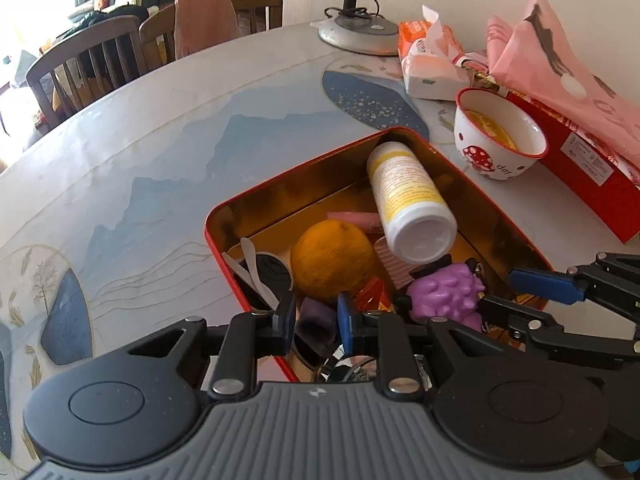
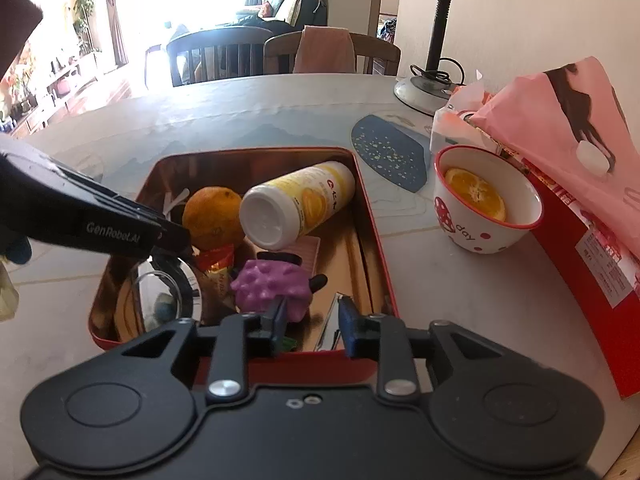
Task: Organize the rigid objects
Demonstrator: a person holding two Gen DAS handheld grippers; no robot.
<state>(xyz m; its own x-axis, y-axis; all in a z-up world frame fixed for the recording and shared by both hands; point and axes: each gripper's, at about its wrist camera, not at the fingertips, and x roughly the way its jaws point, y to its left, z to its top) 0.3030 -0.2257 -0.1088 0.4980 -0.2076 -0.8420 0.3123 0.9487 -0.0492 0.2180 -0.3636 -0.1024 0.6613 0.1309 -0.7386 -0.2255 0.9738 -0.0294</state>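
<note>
My left gripper hangs over the near rim of the red tin, jaws slightly apart with a purple scrap between them (held or not, I cannot tell). At twelve o'clock lies the orange, at one the white bottle on its side, at three the purple knobbly toy and my right gripper

Lamp base: far edge of the bench.
Chairs: beyond the far edge.
Sofa: background room.
</note>
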